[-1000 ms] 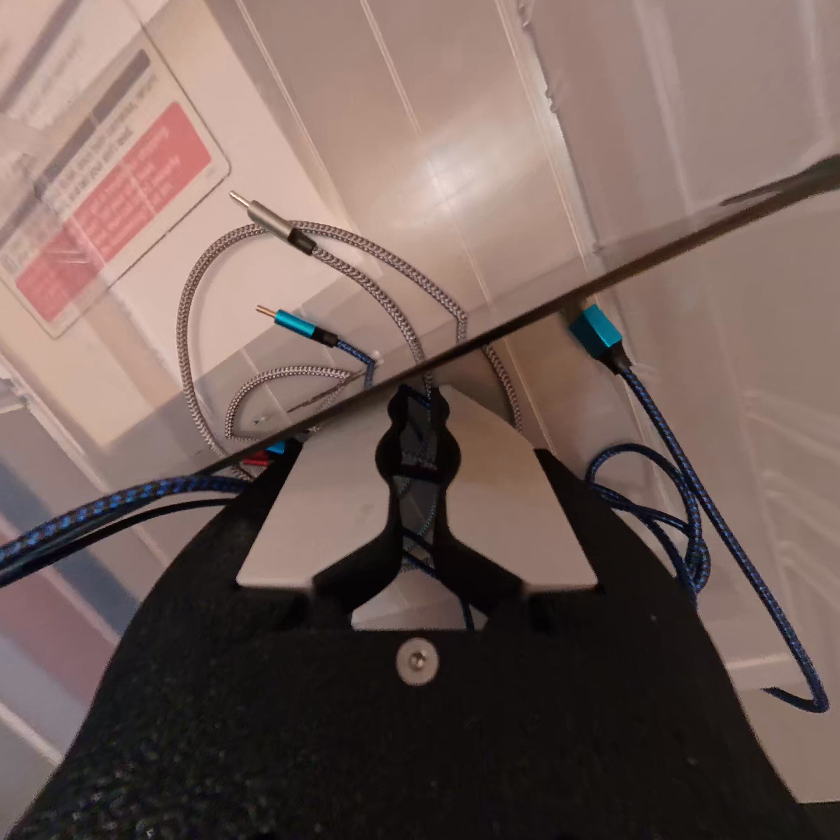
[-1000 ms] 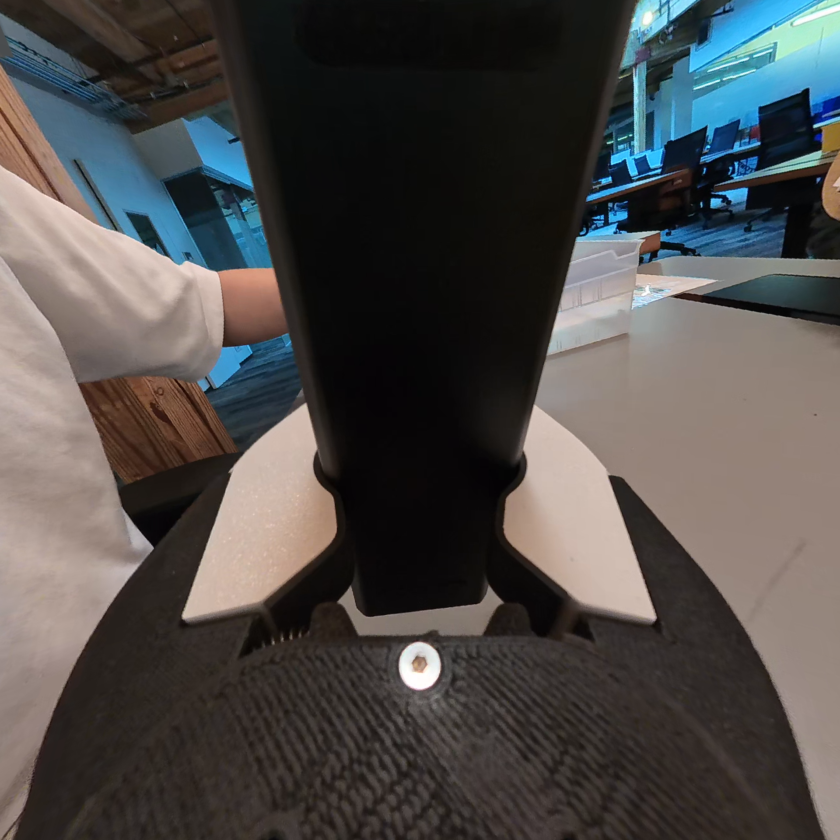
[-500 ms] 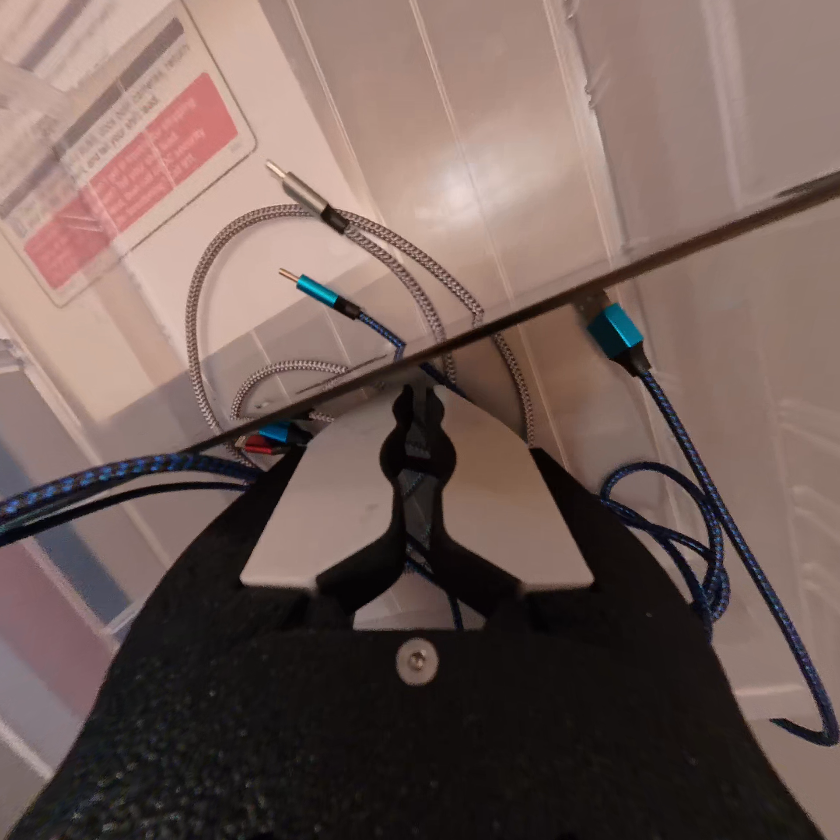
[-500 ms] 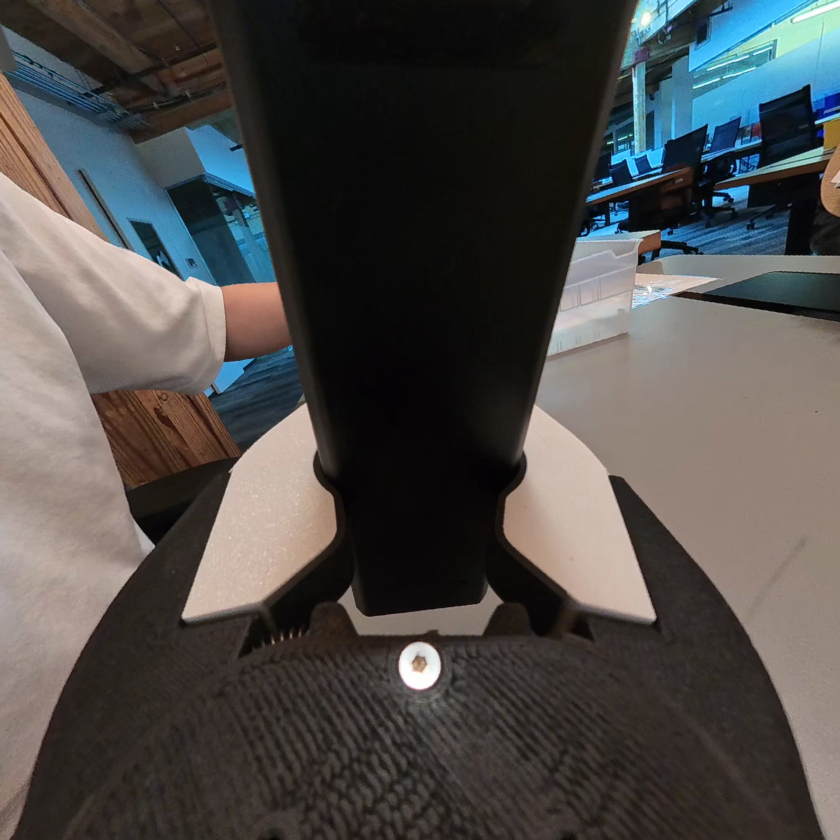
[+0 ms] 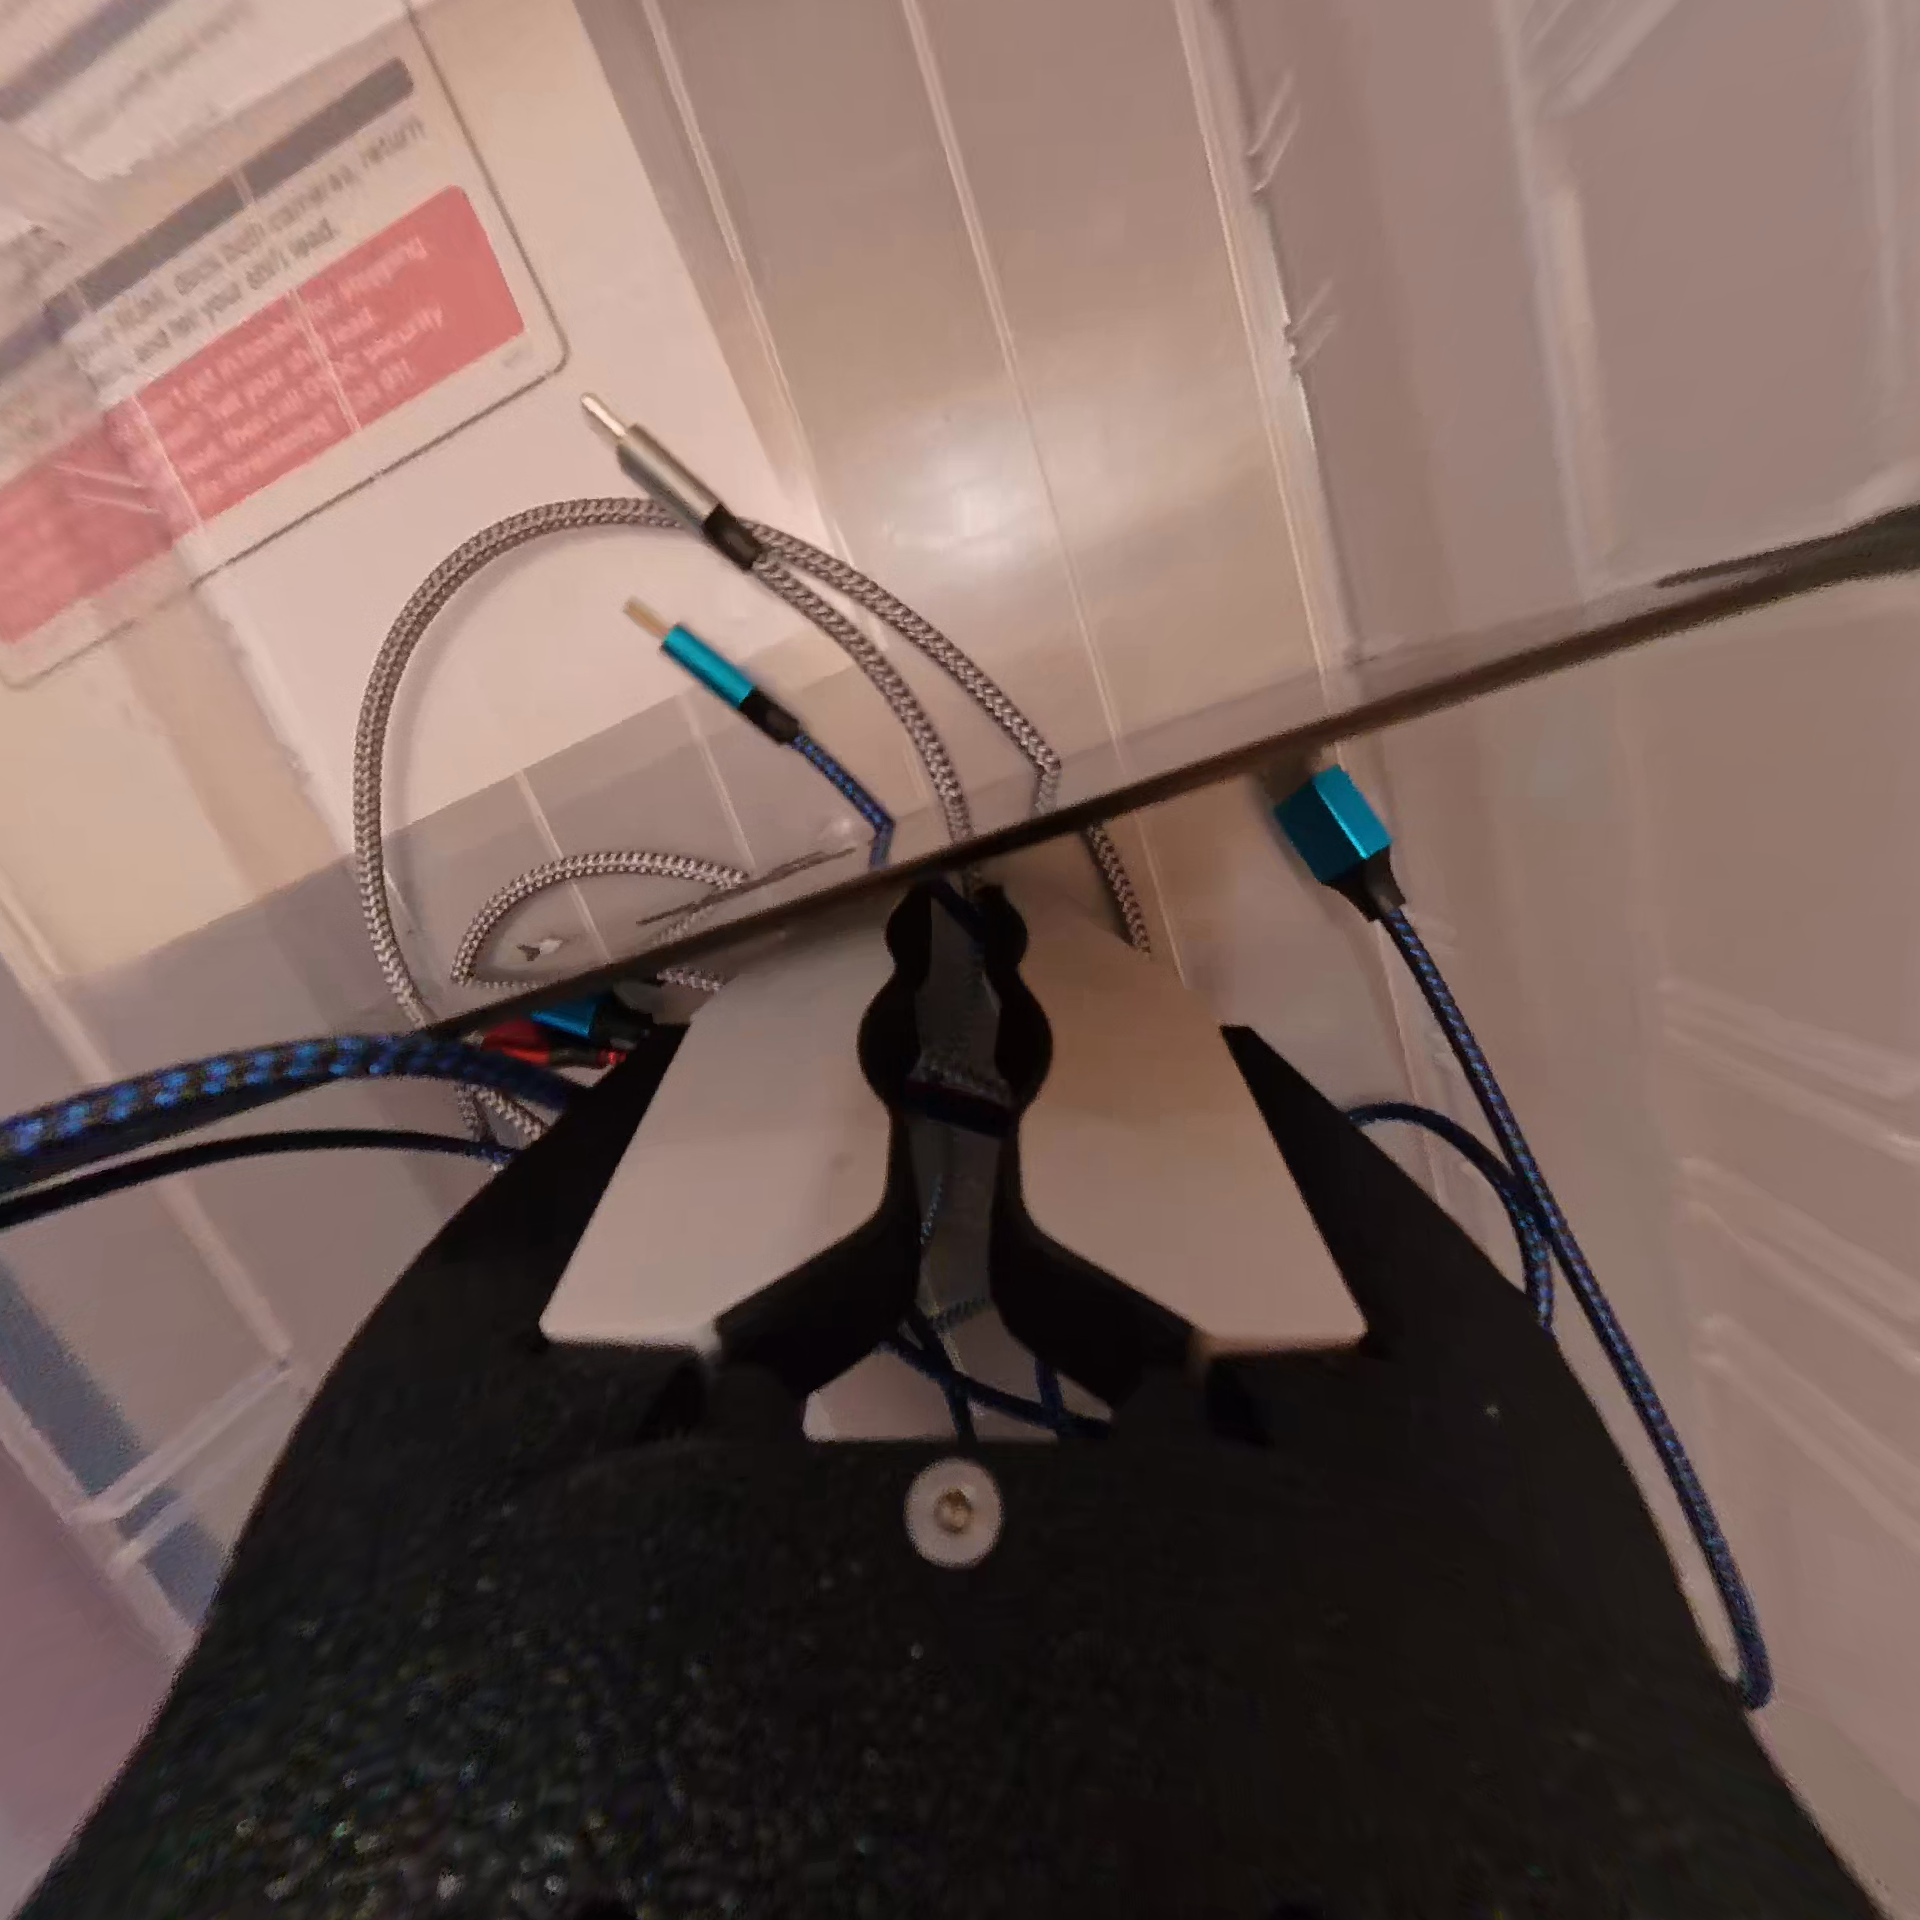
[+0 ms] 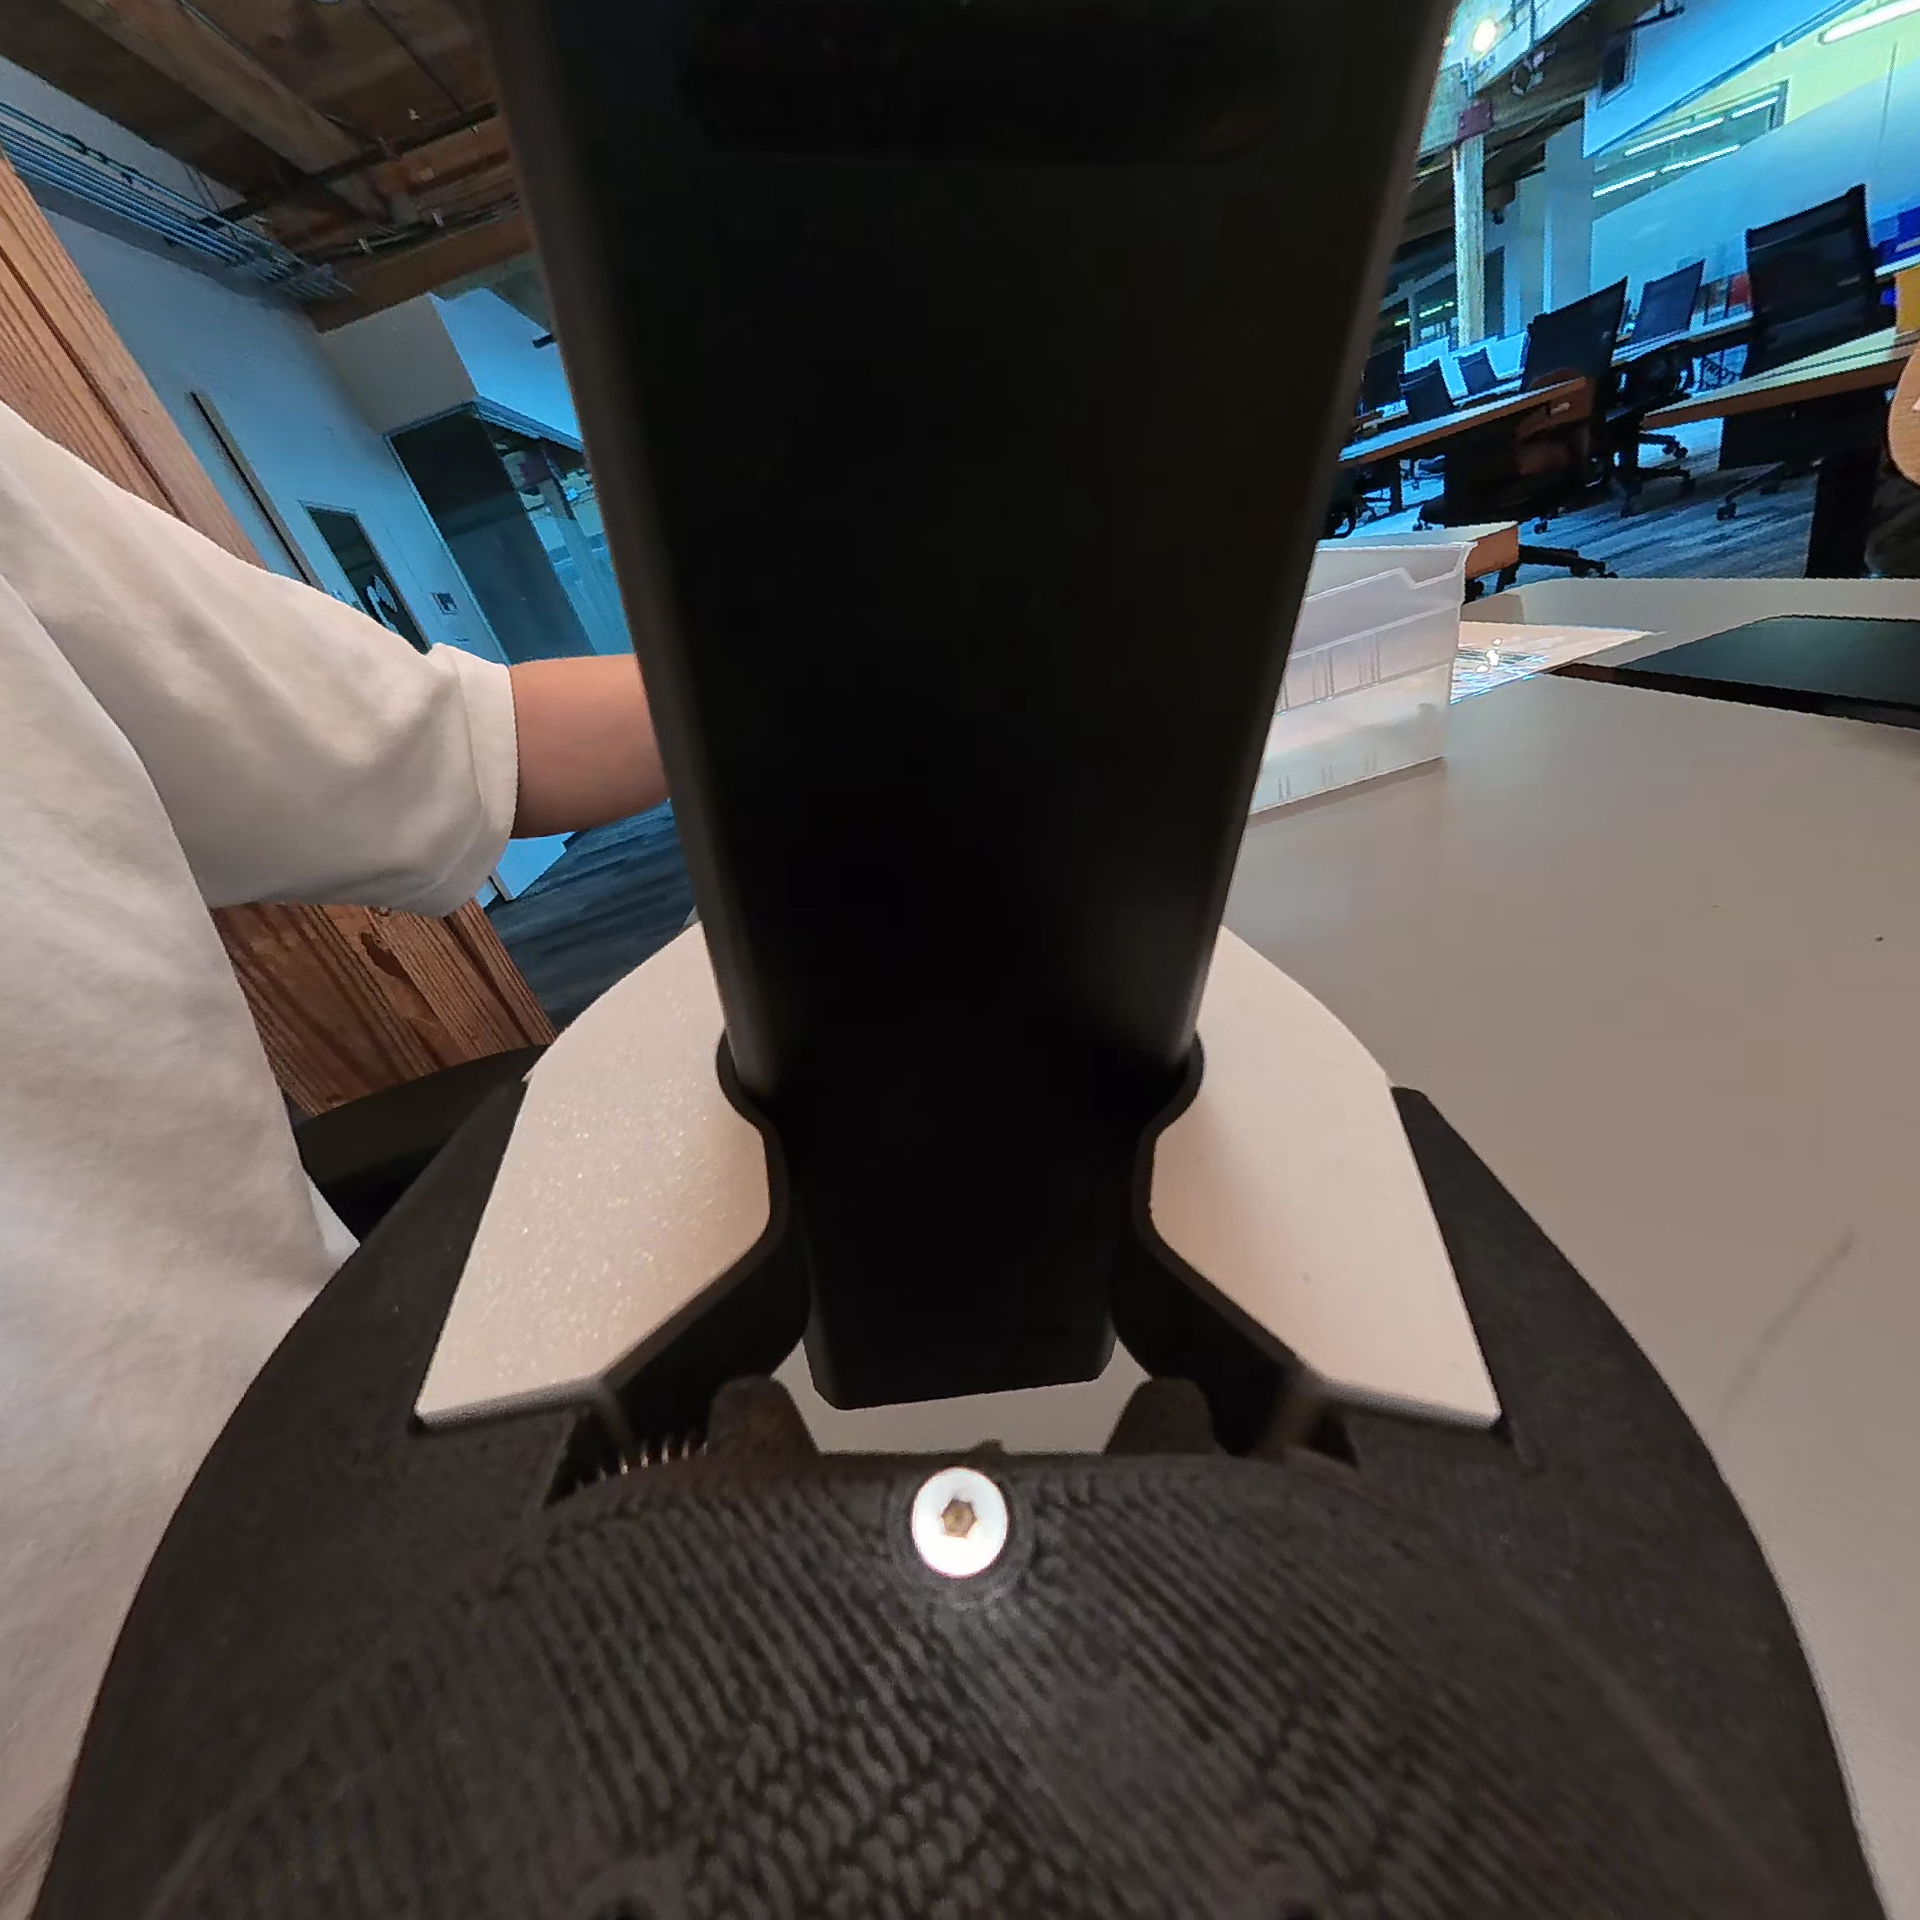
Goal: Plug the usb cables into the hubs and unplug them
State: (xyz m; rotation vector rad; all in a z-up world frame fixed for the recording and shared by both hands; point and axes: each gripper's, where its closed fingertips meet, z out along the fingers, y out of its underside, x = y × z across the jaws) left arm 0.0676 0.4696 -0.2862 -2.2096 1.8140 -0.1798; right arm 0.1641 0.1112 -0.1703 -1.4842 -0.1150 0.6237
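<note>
- When we look along the left hand-held gripper (image 5: 954,935), its two fingers are almost together, with only a thin gap.
- They pinch a grey cable (image 5: 416,644), and a short grey piece shows in that gap.
- That cable bends in a big loop and ends in a silver plug (image 5: 660,468) that points up and to the left.
- Just below it lies a small blue plug (image 5: 707,675) with a gold tip, on a blue cable (image 5: 1507,1195).
- A bigger square blue plug (image 5: 1330,842) sits on the right, right under a thin dark edge (image 5: 1455,717) that runs across the view. We cannot tell what that edge belongs to.
- More blue cable hangs in loops on the right and runs off to the left.
- A red plug (image 5: 514,1039) peeks out beside the left finger.
- All this lies inside a clear bin (image 5: 1143,312), and a sheet with red patches (image 5: 260,364) shows through its wall.
- The right hand-held gripper (image 6: 961,1070) squeezes a big black hub (image 6: 956,623) that sticks straight out ahead, above a pale surface (image 6: 1558,987).
- A person's white sleeve (image 6: 260,727) is on the left.
- Far off stand a clear tub (image 6: 1361,675) and some black chairs (image 6: 1808,343).
</note>
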